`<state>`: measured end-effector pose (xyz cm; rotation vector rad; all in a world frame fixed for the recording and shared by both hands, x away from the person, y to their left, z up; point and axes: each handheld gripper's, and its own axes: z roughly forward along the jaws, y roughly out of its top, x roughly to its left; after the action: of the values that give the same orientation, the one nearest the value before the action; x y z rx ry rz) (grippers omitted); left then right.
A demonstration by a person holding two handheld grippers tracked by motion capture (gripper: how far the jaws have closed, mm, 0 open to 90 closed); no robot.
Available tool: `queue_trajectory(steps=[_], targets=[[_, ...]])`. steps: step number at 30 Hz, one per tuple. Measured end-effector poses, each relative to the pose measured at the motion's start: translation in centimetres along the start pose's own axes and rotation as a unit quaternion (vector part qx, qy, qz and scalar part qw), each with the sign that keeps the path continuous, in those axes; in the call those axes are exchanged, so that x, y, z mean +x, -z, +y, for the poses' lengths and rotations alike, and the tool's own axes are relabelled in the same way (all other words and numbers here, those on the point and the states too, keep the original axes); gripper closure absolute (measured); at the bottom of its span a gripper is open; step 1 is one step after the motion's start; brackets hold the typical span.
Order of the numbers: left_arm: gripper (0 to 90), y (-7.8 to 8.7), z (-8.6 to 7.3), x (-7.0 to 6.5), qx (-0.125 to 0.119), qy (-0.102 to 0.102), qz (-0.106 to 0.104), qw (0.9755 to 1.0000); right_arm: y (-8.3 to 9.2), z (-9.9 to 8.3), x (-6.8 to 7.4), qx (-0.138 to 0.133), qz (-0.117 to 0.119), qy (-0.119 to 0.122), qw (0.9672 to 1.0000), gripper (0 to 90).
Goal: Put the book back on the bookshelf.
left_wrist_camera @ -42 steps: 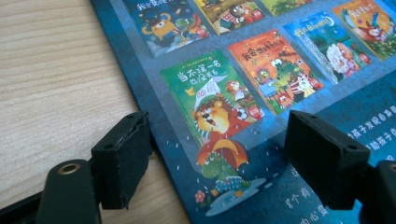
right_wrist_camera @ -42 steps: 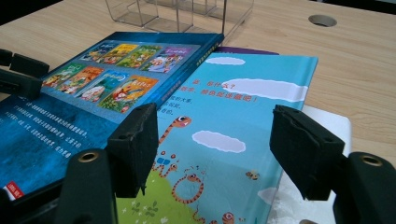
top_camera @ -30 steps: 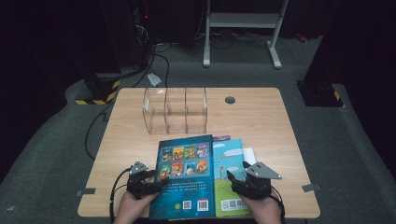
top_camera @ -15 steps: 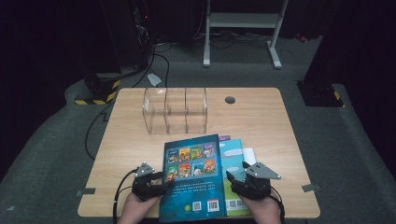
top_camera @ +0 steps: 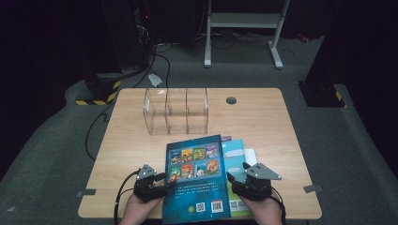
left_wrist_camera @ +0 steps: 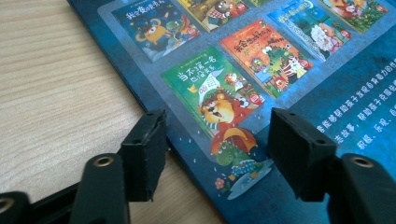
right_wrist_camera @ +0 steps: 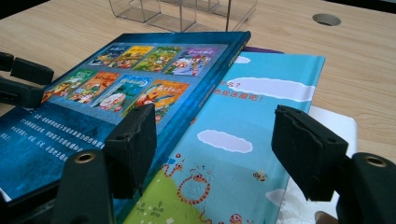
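- The dark blue book (top_camera: 196, 178) is seen lying at the near edge of the wooden table (top_camera: 263, 122), back cover up, with small cartoon covers printed across its upper half.
- It is stacked on top of a light blue picture book (top_camera: 234, 154), which sticks out from under its right side; a white sheet (right_wrist_camera: 334, 122) is seen just beyond that book's right edge.
- The left gripper (top_camera: 162, 180) is held at the dark blue book's left edge; its jaws have just been closing, and in the left gripper view that edge is caught between them, one jaw over the table, the other over the cover.
- No pad is seen pressing on the cover, so the jaws are read as parted.
- The right gripper (top_camera: 237, 180) is held at the dark blue book's right edge, jaws wide apart, one over the dark cover and the other over the light blue picture book.
- A clear plastic organiser (top_camera: 176, 110) with three compartments is seen standing farther back, well apart from both grippers.
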<state>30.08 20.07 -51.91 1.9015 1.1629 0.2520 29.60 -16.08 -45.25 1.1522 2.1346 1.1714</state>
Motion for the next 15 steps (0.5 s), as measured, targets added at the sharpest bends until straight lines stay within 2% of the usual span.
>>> queue_trajectory(steps=[15], targets=[[43.5, -0.59, 0.33, -0.97, -0.012, -0.013, -0.011, 0.9998, 0.64, -0.20, 0.02, -0.002, 0.001, -0.003, 1.0000, 31.0]])
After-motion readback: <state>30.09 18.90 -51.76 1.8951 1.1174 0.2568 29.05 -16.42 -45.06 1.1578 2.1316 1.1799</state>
